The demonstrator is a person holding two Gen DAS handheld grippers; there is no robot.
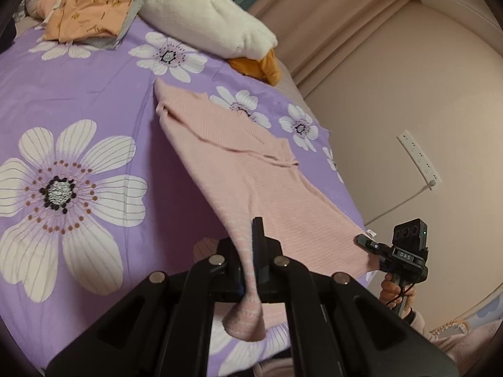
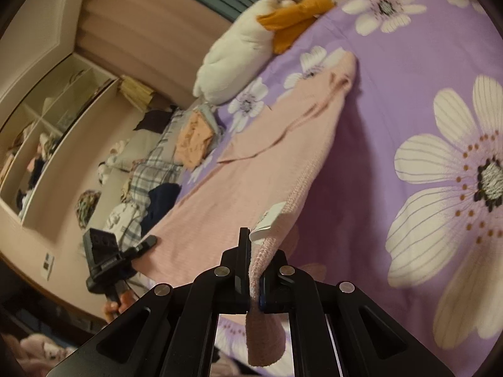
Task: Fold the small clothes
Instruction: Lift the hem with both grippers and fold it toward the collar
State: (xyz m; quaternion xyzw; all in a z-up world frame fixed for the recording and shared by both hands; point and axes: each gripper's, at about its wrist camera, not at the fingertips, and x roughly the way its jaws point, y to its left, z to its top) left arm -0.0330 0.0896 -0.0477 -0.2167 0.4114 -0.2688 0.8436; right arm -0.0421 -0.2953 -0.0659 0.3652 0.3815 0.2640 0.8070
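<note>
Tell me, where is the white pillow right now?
The white pillow lies at the bed's far end, between the folded orange cloth and the curtain, beyond the pink garment.

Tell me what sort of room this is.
Most likely a bedroom: a bed under a purple flower-print sheet, a white plush pillow at its head, and open wall shelves stuffed with clothes.

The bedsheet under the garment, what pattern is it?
Purple bedsheet with big white flowers, clearest in the left wrist view.

We see open purple bedspread [image 1: 103, 94] left of the lifted pink garment [image 1: 239, 169], free for passing. Far off, a white plush pillow [image 1: 207, 28] and an orange folded pile [image 1: 88, 19] block the bed's far end; the wall [image 1: 408, 94] hems the right.
</note>
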